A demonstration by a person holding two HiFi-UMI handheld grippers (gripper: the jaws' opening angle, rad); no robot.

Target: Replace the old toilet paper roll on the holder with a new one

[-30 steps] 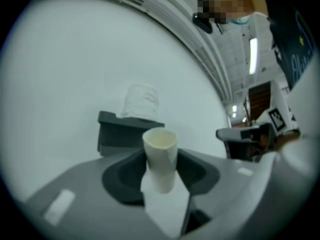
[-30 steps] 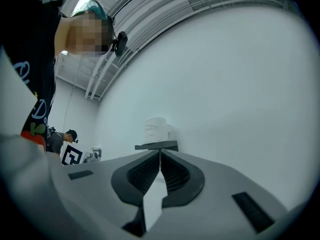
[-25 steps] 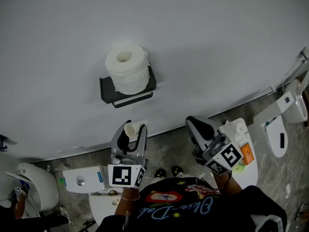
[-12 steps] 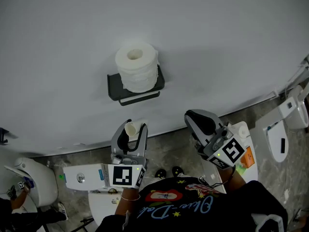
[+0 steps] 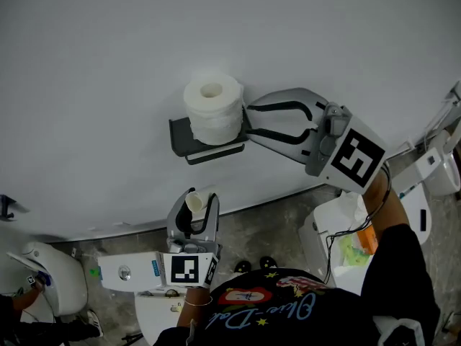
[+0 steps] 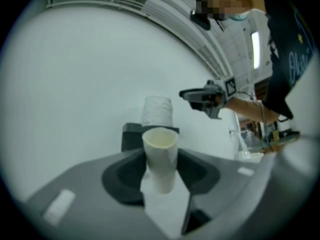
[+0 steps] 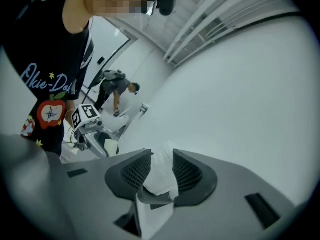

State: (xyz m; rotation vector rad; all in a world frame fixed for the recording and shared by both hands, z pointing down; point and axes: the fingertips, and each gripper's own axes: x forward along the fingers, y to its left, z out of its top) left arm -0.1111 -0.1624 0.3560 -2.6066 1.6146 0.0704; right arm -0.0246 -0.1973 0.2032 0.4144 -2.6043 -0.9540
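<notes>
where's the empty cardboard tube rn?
Head view, lower centre-left: the cardboard tube is clamped between the jaws of the left gripper, below the wall holder that carries the full toilet paper roll.

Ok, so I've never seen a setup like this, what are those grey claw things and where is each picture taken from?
A person holds a hand-held gripper in each hand. One picture comes from a camera on the person's head, looking down a white wall; the other two from cameras riding on the grippers. A black wall holder carries a full toilet paper roll. The left hand-held gripper is clamped on an empty cardboard tube. The right hand-held gripper reaches to the roll; its jaws have just been opening, with the roll showing in the gap between them, apparently not squeezed.
</notes>
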